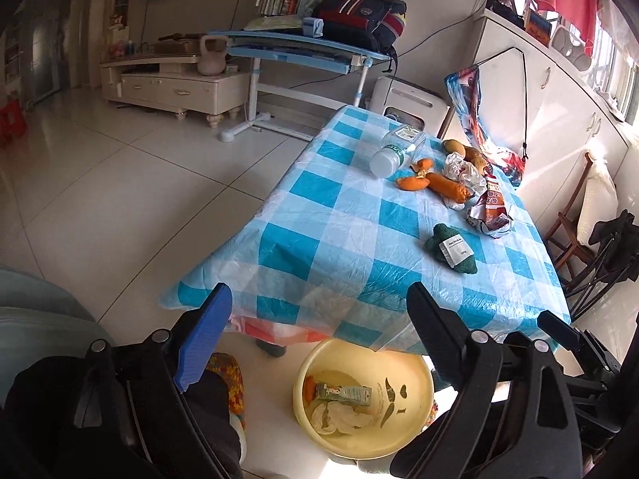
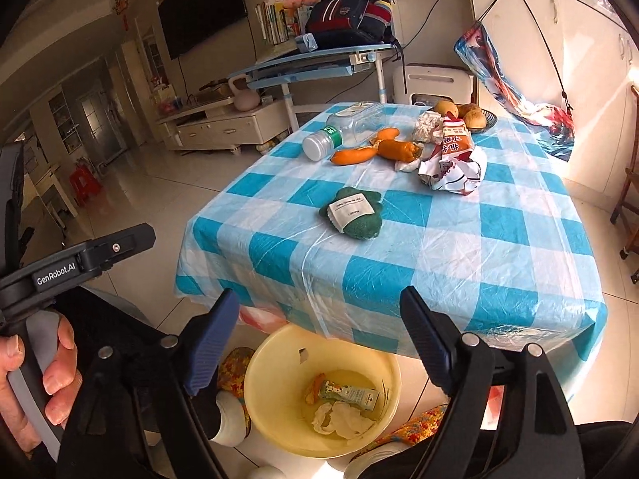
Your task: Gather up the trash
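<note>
1. Trash (carton, tissue) lies in yellow basin (image 2: pixel 279 343) on the floor at the tabletop (image 2: pixel 459 239) edge.
2. Left gripper (image 1: pixel 319 311) and right gripper (image 2: pixel 319 311) tilt down over it, jaws wide open, empty.
3. Hand (image 2: pixel 44 375) grips left handle.

Black grippers (image 2: pixel 319 331), blue jaws, silver rivets

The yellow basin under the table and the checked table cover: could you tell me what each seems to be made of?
The yellow basin looks like moulded plastic: smooth, uniform colour, a rolled rim and a soft sheen. The checked table cover seems to be thin plastic sheet rather than cloth: it is glossy, finely crinkled, and the red pattern beneath shows through at its edge.
</note>
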### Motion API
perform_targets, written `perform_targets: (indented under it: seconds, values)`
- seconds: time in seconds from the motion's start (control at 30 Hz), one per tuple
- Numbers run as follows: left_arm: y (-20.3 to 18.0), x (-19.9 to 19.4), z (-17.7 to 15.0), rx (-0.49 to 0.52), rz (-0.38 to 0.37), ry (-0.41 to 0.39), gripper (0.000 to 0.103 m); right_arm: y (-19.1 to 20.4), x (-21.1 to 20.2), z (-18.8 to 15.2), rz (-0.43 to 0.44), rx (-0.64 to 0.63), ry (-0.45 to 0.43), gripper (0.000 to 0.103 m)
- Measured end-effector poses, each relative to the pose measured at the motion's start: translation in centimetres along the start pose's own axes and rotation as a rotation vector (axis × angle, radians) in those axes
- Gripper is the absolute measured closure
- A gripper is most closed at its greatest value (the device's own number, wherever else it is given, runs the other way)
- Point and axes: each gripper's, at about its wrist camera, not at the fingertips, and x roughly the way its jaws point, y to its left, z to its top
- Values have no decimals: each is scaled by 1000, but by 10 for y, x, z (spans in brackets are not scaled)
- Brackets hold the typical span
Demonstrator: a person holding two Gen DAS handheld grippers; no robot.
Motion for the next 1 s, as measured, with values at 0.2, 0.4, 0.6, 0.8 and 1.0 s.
perform_targets:
  seconds: [0.2,0.4,0.6,0.8,1.0]
  values:
    - [-4,-1,-2,20,23,-17,13,-3,-1,0,-28,1,-17,19]
    - [-6,0,-3,31,34,-14,12,-2,0,-1,-34,-6,-8,18]
    - [-7,0,-3,33,36,-16,11,-3,1,-2,-40,-5,-7,18]
    - [-8,-1,-4,47,40,-26,8,-2,1,-3,-47,-13,-4,18]
    - [-8,-2,-4,40,40,-25,8,-1,2,-5,-52,-22,4,18]
